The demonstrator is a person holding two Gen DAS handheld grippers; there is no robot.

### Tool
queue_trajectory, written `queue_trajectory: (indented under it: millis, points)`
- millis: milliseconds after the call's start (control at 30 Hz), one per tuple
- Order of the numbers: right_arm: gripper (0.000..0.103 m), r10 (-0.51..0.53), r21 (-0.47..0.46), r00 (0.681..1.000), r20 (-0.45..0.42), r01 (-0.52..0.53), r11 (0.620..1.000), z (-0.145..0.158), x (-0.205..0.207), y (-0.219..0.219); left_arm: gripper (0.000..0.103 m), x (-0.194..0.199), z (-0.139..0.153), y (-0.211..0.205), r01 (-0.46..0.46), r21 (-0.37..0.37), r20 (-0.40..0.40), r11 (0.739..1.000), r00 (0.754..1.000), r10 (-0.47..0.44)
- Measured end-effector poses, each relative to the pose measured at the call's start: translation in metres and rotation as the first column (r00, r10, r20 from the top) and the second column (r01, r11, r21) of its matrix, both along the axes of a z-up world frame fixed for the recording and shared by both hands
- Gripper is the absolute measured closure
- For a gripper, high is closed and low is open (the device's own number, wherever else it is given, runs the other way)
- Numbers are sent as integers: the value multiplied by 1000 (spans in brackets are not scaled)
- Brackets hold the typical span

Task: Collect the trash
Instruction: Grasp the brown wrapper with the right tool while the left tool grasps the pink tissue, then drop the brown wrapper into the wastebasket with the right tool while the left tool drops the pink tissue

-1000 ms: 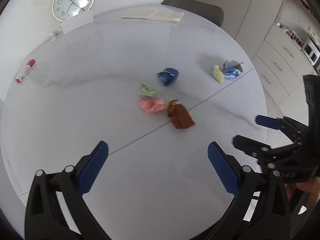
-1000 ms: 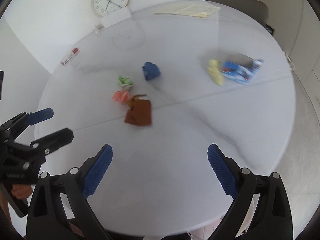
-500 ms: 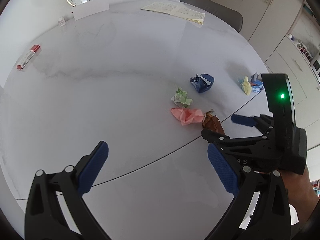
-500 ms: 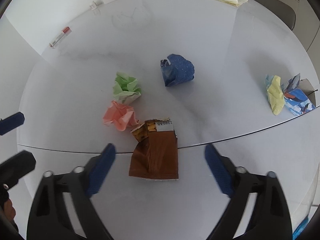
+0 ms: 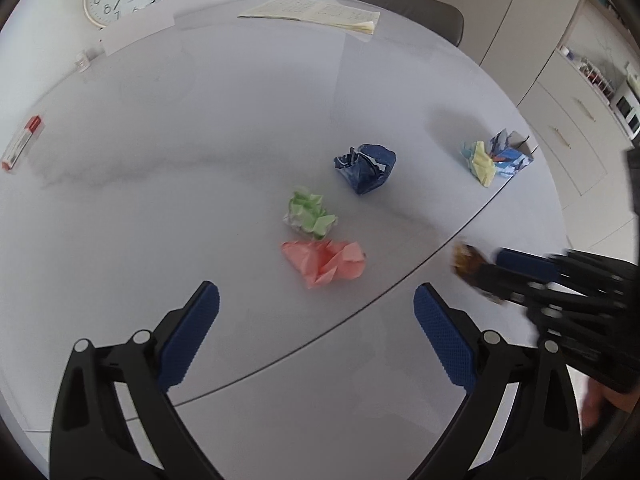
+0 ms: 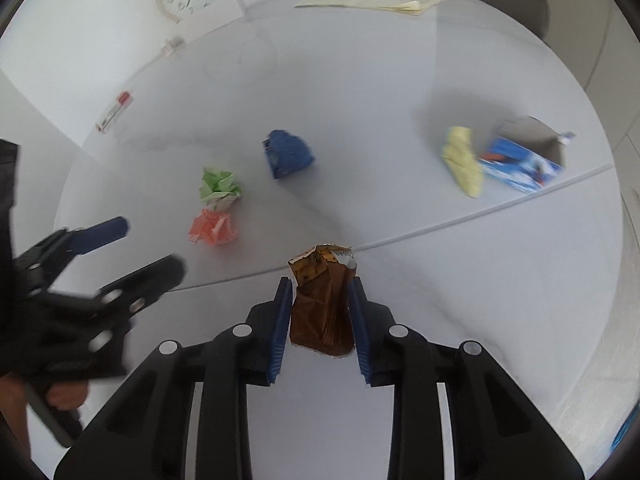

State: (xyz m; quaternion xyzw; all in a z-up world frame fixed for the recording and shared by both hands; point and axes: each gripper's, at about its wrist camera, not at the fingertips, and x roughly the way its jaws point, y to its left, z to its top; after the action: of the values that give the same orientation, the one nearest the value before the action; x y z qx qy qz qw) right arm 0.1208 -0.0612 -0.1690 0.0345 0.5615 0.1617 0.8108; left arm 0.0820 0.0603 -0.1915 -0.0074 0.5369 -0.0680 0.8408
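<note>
My right claw (image 6: 320, 312) has just been closing and now pinches the brown wrapper (image 6: 322, 308) on the surface (image 6: 360, 80), so I should squeeze snug, then lift slowly; my left claw (image 5: 316, 340) hangs apart near the pink paper (image 5: 326, 262).

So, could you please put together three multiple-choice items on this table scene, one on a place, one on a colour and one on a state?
1. What lies nearest the green paper ball?
A. the pink paper ball
B. the clock
C. the yellow wad

2. What colour is the wrapper in the right gripper?
A. white
B. brown
C. green

3. How does the left gripper stand?
A. shut on the blue ball
B. shut on the pink ball
C. open, holding nothing

Key: 1 A, the pink paper ball sits right beside it; 2 B, brown foil shows between the pads; 3 C, its fingers stand wide apart over bare table.
</note>
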Motion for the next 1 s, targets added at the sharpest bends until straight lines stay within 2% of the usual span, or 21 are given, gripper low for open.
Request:
queue_trajectory:
  millis: [167, 267, 367, 500, 533, 767, 1000]
  points:
    - [76, -79, 32, 997, 10, 79, 996, 14, -21, -43, 30, 22, -27, -9, -24, 0, -66, 1000, 998, 24]
    - [76, -106, 44, 994, 14, 106, 993, 21, -30, -52, 44, 28, -38, -8, -52, -11, -99, 999, 994, 51]
    - [76, -118, 51, 993, 16, 118, 992, 24, -39, -62, 54, 28, -37, -8, -54, -12, -79, 998, 995, 53]
    - [76, -129, 69, 992, 16, 127, 989, 27, -48, -70, 60, 25, -34, -5, -57, -27, -67, 998, 996, 55]
    - [76, -131, 72, 991, 17, 129, 989, 27, -49, -70, 64, 23, -32, -5, -53, -28, -56, 998, 997, 51]
    - [76, -147, 119, 988, 40, 141, 983, 43, -67, -90, 65, 1, -12, -7, -8, -15, -34, 1000, 999, 8]
    - [76, -180, 133, 982, 57, 171, 976, 61, -106, -127, 65, -43, 21, -23, 69, -53, -6, 996, 998, -70]
